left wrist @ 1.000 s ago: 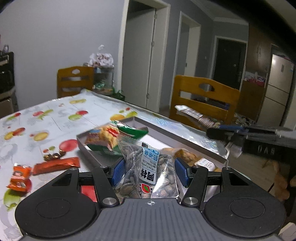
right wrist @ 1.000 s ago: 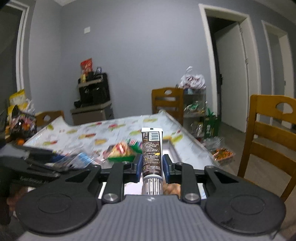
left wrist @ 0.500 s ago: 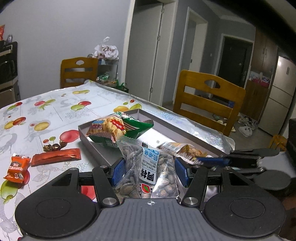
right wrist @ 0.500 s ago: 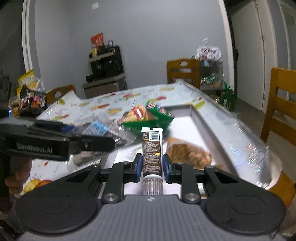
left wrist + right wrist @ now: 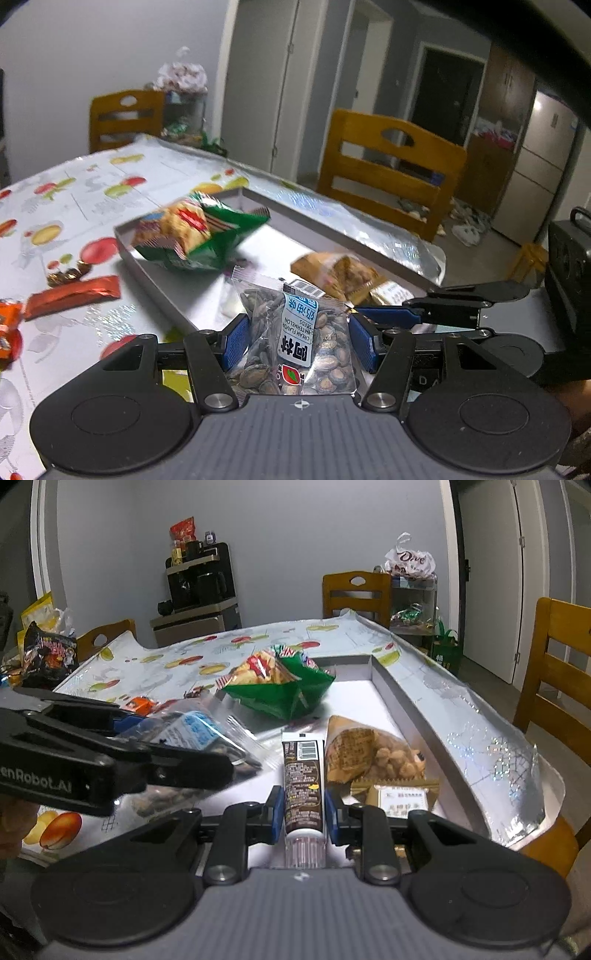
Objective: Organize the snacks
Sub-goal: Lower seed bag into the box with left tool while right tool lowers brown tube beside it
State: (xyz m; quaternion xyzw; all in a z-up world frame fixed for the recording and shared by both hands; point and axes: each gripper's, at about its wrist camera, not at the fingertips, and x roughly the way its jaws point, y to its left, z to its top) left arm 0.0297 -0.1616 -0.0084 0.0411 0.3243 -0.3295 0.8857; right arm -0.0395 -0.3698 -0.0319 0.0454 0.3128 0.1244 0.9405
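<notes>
Right wrist view: the right hand-held gripper (image 5: 303, 808) squeezes a brown tube (image 5: 301, 781) pointing straight ahead, over the tray (image 5: 400, 705) below.

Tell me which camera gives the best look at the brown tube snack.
The right wrist view. The brown tube stands centred and sharp between the right gripper pads, barcode end pointing away, clear cap nearest the camera, above the grey tray. The left wrist view shows that gripper side-on, but the tube itself cannot be made out there.

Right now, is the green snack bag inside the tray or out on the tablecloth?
Inside. The green snack bag lies in the grey tray's far corner, within its walls.
</notes>
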